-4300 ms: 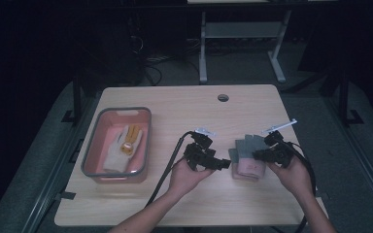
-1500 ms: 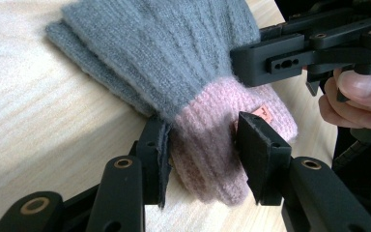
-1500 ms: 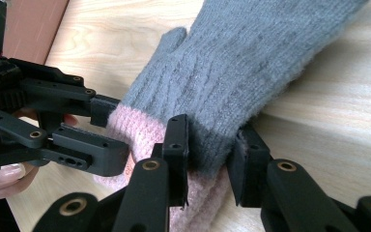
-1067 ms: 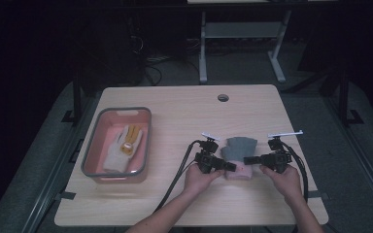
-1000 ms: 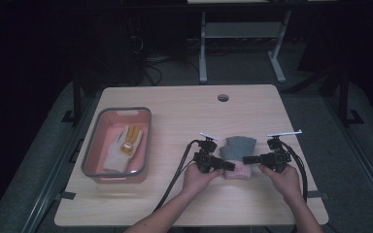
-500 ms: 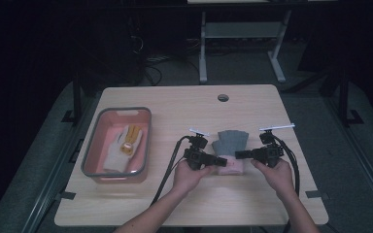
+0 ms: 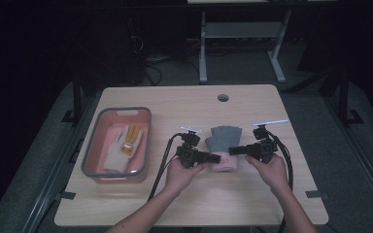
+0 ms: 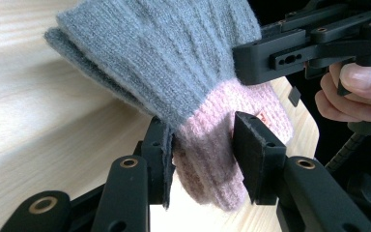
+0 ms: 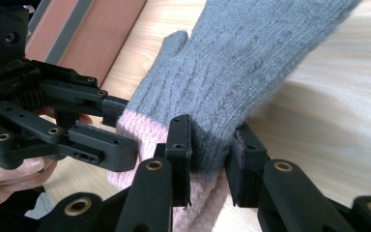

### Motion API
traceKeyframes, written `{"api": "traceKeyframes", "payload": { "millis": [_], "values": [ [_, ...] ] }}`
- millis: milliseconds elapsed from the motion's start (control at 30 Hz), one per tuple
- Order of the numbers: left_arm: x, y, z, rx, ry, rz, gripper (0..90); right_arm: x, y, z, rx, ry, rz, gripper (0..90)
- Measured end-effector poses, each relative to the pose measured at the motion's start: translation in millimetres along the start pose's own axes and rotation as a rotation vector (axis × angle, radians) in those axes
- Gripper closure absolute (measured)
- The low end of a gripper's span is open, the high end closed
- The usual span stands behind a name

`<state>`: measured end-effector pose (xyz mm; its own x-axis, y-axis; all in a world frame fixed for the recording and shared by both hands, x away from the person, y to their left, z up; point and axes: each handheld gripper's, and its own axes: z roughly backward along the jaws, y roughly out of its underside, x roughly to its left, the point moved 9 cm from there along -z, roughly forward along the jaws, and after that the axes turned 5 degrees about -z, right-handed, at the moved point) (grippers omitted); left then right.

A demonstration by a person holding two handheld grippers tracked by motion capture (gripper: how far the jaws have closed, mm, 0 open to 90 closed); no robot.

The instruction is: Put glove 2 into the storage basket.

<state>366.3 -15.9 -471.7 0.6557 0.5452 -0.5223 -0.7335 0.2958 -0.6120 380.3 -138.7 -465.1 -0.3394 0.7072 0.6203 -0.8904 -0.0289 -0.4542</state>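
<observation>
Tongs in both my hands, left gripper (image 7: 215,158) and right gripper (image 7: 233,151), pinch the glove (image 7: 222,145) cuff, so I should lift evenly toward the left tub (image 7: 90,160).

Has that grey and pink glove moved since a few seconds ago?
Yes. The glove has shifted left, toward the pink tray, and away from the table's right edge.

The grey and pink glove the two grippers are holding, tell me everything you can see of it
The glove is knitted, woolly-looking, grey over the fingers and palm with a pink ribbed cuff and a small tag on the cuff. In the high view it lies mid-table, right of the pink tray, cuff toward the person, fingers pointing away. The left gripper pinches the cuff at one side and the right gripper clamps it at the other, where grey meets pink. The cuff looks raised off the wooden table, the fingers drooping toward it.
</observation>
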Motion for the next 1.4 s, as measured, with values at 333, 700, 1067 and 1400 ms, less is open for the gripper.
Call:
{"api": "traceKeyframes", "payload": {
  "millis": [333, 700, 1067, 1400],
  "values": [
    [3.0, -6.8, 22.5, -0.026, -0.007, -0.008, 59.9, 18.2, -11.0, -4.7, 0.001, -0.015, 0.029, 73.4],
    [6.5, -12.2, 43.9, -0.047, -0.026, -0.016, 60.0, 37.5, -22.9, -9.8, 0.000, -0.031, 0.062, 73.4],
    [12.1, -16.5, 69.6, -0.073, -0.055, -0.035, 59.9, 61.6, -35.0, -16.3, 0.014, -0.042, 0.099, 73.4],
    [17.8, -22.2, 92.2, -0.081, -0.076, -0.052, 60.0, 81.1, -47.4, -23.5, 0.011, -0.058, 0.123, 73.4]
  ]
}}
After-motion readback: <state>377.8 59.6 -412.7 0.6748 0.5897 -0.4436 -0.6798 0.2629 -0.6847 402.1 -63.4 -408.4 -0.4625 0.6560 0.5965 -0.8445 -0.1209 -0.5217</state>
